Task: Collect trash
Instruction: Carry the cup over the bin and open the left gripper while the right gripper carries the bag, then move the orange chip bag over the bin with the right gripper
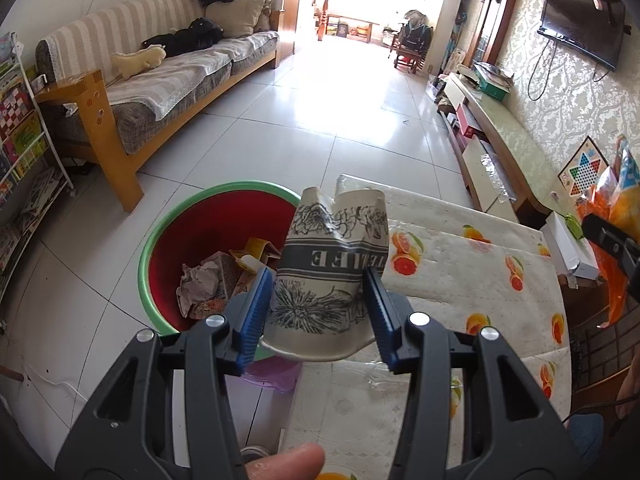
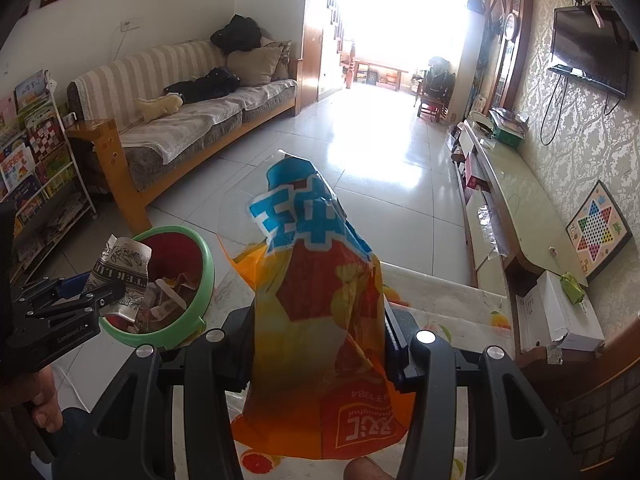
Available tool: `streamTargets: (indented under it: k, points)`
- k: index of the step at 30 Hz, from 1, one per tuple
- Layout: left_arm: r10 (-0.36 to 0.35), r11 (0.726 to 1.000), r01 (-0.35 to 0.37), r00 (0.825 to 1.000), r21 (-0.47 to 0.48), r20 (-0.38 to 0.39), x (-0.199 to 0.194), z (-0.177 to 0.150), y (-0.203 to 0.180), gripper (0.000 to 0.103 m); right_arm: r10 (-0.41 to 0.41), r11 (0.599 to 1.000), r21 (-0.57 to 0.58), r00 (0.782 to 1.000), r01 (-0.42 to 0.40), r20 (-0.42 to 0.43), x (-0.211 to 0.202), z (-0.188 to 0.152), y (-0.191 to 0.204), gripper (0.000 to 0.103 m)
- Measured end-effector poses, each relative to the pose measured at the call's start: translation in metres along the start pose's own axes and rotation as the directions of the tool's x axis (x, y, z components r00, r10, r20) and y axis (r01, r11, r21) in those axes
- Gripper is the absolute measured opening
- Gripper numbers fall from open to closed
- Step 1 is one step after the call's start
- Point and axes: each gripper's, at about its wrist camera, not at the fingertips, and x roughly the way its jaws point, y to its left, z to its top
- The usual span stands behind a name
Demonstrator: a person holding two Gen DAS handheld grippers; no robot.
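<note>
My left gripper (image 1: pixel 318 300) is shut on a crumpled paper cup (image 1: pixel 332 264) with grey lettering and flower prints, held upside down just right of the red bin with a green rim (image 1: pixel 168 224). The bin holds crumpled paper and wrappers (image 1: pixel 212 284). In the right wrist view the same cup (image 2: pixel 120 276) hangs over the bin's rim (image 2: pixel 204 264). My right gripper (image 2: pixel 320 344) is shut on an orange and blue snack bag (image 2: pixel 316 304), held above the table with the fruit-print cloth (image 2: pixel 460 300).
The table (image 1: pixel 480 264) lies right of the bin. A sofa (image 1: pixel 160 76) and a bookshelf (image 1: pixel 20 120) stand left. A low TV bench (image 1: pixel 500 136), a white box (image 2: pixel 560 320) and a checkers board (image 2: pixel 596 232) line the right wall. Tiled floor (image 1: pixel 320 92) stretches ahead.
</note>
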Motion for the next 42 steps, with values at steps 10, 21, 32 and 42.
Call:
streamTargets:
  k: [10, 21, 32, 42]
  points:
    - [0.083, 0.983, -0.092, 0.995, -0.159, -0.064, 0.051, 0.006, 0.062, 0.045, 0.073, 0.995, -0.06, 0.996, -0.076, -0.047, 0.052, 0.007, 0.044, 0.047]
    - [0.096, 0.976, -0.112, 0.991, -0.186, -0.09, 0.069, 0.002, 0.082, 0.045, 0.139, 0.986, -0.086, 0.988, -0.145, -0.07, 0.09, 0.019, 0.077, 0.046]
    - [0.145, 0.96, -0.157, 0.987, -0.233, -0.067, 0.054, -0.003, 0.11, 0.087, 0.194, 0.971, -0.128, 0.978, -0.201, -0.071, 0.106, 0.033, 0.11, 0.046]
    - [0.222, 0.933, -0.23, 0.973, -0.278, -0.057, 0.035, -0.014, 0.128, 0.098, 0.25, 0.953, -0.16, 0.966, -0.256, -0.062, 0.113, 0.051, 0.151, 0.046]
